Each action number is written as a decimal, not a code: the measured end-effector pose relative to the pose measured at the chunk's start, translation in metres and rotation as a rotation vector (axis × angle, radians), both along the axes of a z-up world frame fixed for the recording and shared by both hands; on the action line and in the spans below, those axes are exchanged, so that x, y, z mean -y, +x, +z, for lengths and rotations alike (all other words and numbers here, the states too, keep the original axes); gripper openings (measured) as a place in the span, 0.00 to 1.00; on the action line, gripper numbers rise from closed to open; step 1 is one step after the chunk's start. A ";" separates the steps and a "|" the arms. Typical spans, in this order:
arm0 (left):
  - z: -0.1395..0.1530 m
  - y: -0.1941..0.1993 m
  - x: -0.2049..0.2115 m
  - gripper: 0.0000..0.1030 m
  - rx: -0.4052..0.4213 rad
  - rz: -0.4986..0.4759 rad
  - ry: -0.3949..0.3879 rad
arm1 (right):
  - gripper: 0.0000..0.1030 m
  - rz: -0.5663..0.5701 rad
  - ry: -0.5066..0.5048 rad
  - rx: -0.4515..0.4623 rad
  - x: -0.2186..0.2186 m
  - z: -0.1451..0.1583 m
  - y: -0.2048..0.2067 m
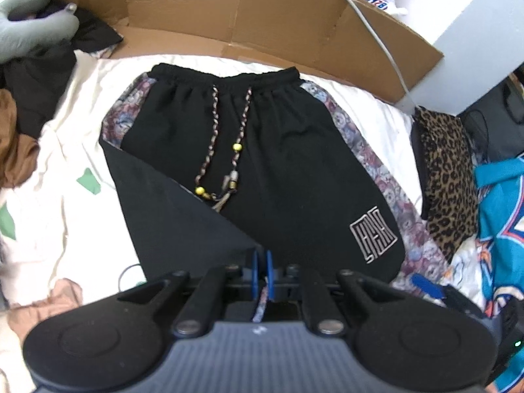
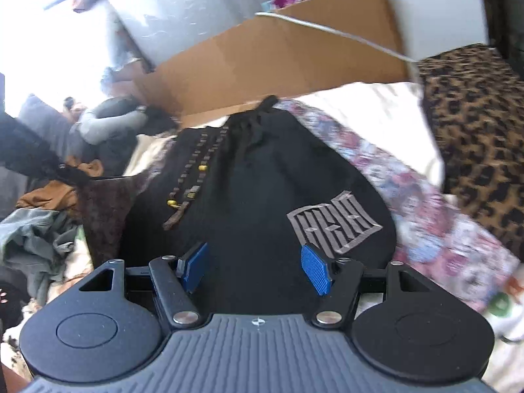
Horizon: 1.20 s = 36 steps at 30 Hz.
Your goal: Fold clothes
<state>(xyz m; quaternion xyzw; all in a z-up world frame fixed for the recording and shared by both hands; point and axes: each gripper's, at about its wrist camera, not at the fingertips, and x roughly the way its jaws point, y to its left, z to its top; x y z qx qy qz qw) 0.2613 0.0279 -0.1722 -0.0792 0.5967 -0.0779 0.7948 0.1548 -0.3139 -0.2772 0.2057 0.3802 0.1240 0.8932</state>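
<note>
- Left wrist view: black shorts [image 1: 262, 150] lie spread on a bed [image 1: 65, 137], waistband away from the camera, hems toward it, so the long axis runs straight ahead of both tools.
- Left gripper [image 1: 261, 262] has its blue fingers [image 1: 269, 270] pressed nearly together on a corner of the shorts; a strip of floral trim shows pinched between them, and the black cloth from that corner rises in a taut diagonal flap toward the drawstring [image 1: 226, 150].
- That flap covers the near left part of the shorts; the left leg looks partly turned over toward the middle, which I judge to be the start of a lengthwise fold.
- Right wrist view, blurred: right gripper [image 2: 257, 270] hangs with its fingers [image 2: 316, 270] wide apart and nothing between them, just above the near hem, the logo [image 2: 334, 222] just ahead and to its right.
- Whether the right fingers touch the cloth I cannot tell.
- Key relation: the floral side panel [image 1: 376, 163] on the right edge lies ahead and to the right of the held corner, so the left tool likely needs to carry its corner across to it, at right angles to the long axis.
- Left tool is the one engaged; the right sits nearer the logo leg and could pin it.
- Risk: drawstring beads may bunch under the fold.
</note>
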 end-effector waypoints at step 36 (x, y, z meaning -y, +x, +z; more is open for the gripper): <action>0.019 -0.007 0.057 0.25 0.015 -0.094 -0.058 | 0.02 0.204 0.006 0.181 -0.105 0.011 0.052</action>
